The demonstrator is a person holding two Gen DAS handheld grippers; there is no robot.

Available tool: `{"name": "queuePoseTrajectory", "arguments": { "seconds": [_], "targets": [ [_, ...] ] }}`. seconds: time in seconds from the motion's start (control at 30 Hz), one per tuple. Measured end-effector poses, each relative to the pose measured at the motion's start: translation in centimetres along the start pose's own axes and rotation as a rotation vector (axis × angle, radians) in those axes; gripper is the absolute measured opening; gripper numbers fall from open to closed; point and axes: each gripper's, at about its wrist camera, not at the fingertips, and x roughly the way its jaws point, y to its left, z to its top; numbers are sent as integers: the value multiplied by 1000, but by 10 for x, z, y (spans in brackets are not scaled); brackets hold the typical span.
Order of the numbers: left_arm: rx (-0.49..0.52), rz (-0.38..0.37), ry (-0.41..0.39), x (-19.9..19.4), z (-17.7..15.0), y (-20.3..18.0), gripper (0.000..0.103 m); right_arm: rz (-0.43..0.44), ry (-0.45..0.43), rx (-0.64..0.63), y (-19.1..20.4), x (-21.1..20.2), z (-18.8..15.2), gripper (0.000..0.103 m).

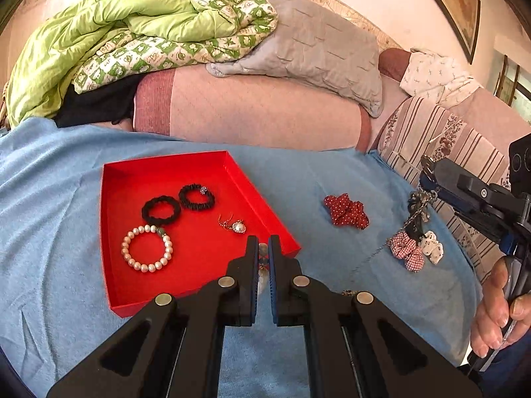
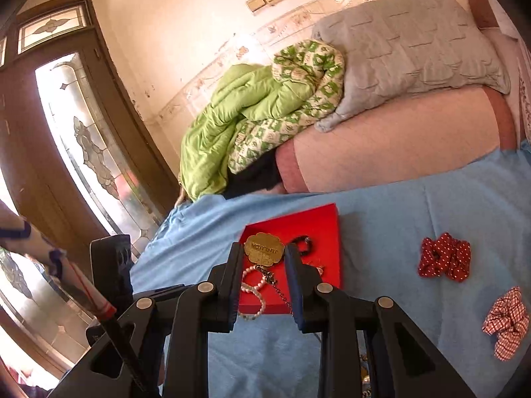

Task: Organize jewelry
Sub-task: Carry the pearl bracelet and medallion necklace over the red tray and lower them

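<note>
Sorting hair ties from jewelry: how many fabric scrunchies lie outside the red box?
3: the red polka-dot scrunchie mid-cloth, the red checked scrunchie nearer the right gripper, and a white scrunchie touching it. Others may be hidden.

Two close wrist views, shared red tray
</note>
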Motion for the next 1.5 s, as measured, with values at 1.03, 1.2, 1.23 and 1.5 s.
{"name": "queuePoseTrajectory", "arguments": {
  "seconds": [1.03, 1.2, 1.23, 1.5],
  "targets": [
    [-56, 141, -36, 13, 30, 54, 5, 37, 49, -9, 31, 63, 17, 27],
    [-86, 144, -46, 15, 36, 67, 5, 39, 45, -32, 39, 76, 28, 27],
    [-95, 145, -46, 16, 37, 71, 5, 37, 47, -39, 41, 80, 31, 27],
    [-161, 130, -32, 29, 36, 92, 5, 32, 89, -37, 37, 123, 44, 27]
  ]
}}
